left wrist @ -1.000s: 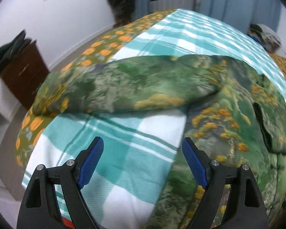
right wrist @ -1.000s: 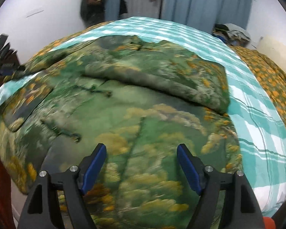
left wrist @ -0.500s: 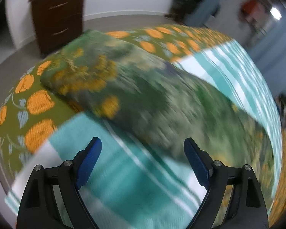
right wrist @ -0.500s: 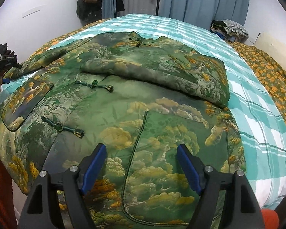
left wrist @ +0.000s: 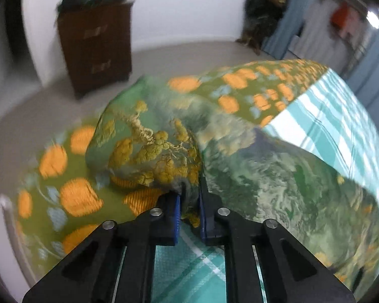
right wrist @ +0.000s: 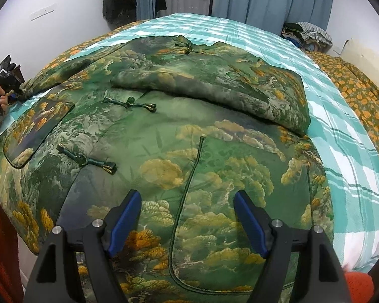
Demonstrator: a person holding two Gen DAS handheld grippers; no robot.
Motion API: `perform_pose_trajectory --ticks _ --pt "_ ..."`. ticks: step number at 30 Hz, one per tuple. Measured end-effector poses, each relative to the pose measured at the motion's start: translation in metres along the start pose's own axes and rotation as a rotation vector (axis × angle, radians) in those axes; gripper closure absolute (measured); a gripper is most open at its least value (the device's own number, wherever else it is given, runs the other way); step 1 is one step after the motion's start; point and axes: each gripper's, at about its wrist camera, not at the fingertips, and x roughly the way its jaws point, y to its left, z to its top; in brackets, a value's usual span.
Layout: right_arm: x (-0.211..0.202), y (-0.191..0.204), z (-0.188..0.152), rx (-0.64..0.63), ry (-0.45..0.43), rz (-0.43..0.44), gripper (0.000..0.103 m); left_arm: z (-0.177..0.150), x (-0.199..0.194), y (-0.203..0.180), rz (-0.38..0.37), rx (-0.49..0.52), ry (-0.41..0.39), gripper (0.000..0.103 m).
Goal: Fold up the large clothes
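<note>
A large green jacket (right wrist: 164, 136) with a gold tree pattern and dark frog buttons lies spread on the bed. Its right sleeve (right wrist: 214, 88) is folded across the chest. Its left sleeve (left wrist: 154, 146) reaches to the bed's left edge. My left gripper (left wrist: 189, 209) is shut on the cuff end of that sleeve; it also shows at the far left of the right wrist view (right wrist: 10, 85). My right gripper (right wrist: 188, 224) is open and empty, hovering over the jacket's lower hem.
The bed carries a teal and white checked sheet (right wrist: 341, 131) and an olive blanket with orange dots (left wrist: 75, 197). A dark wooden drawer chest (left wrist: 96, 50) stands by the wall left of the bed. Clothes (right wrist: 308, 35) are piled at the far right corner.
My left gripper has swung left to the sleeve end and closed on the cuff. My right gripper has stayed open over the hem, barely moving.
</note>
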Motion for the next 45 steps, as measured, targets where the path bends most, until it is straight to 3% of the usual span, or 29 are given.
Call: perform_pose_trajectory --ticks 4,6,7,11,16,19,23,26,28,30,33,37,40,45 --pt "0.0 0.002 0.0 -0.003 -0.005 0.006 0.025 0.011 -0.044 -0.039 -0.015 0.166 -0.141 0.094" --pt "0.0 0.003 0.0 -0.008 -0.007 0.008 0.025 0.006 -0.077 -0.073 -0.046 0.304 -0.239 0.094" --pt "0.0 0.004 0.0 -0.008 -0.008 0.009 0.025 -0.003 -0.1 -0.097 -0.073 0.405 -0.306 0.094" --pt "-0.002 0.003 0.0 -0.002 -0.017 0.013 0.025 -0.045 -0.149 -0.165 -0.177 0.682 -0.434 0.094" --pt "-0.007 -0.005 -0.002 0.02 -0.029 0.012 0.025 -0.121 -0.17 -0.224 -0.274 0.934 -0.434 0.094" --pt "-0.01 -0.012 -0.003 0.037 -0.035 0.009 0.025 -0.17 -0.164 -0.242 -0.3 1.043 -0.38 0.094" --pt "-0.013 -0.022 -0.004 0.069 -0.039 0.009 0.025 -0.222 -0.141 -0.253 -0.297 1.14 -0.248 0.093" --pt "-0.014 -0.027 0.003 0.088 -0.036 0.03 0.025 -0.245 -0.135 -0.246 -0.28 1.183 -0.204 0.086" --pt "-0.013 -0.027 0.012 0.089 -0.039 0.046 0.025 -0.251 -0.134 -0.237 -0.3 1.181 -0.172 0.073" --pt "-0.011 -0.026 0.028 0.089 -0.04 0.075 0.025 -0.253 -0.136 -0.223 -0.325 1.161 -0.136 0.049" --pt "-0.006 -0.021 0.063 0.088 -0.051 0.133 0.025 -0.251 -0.146 -0.205 -0.351 1.122 -0.115 0.035" --pt "0.019 -0.022 0.122 0.224 -0.023 0.327 0.025 -0.234 -0.16 -0.17 -0.408 0.997 -0.065 0.028" --pt "0.05 -0.016 0.146 0.367 0.04 0.479 0.025 -0.225 -0.16 -0.143 -0.421 0.905 -0.049 0.024" --pt "0.094 0.015 0.173 0.458 0.105 0.615 0.025 -0.219 -0.15 -0.112 -0.399 0.826 -0.034 0.024"
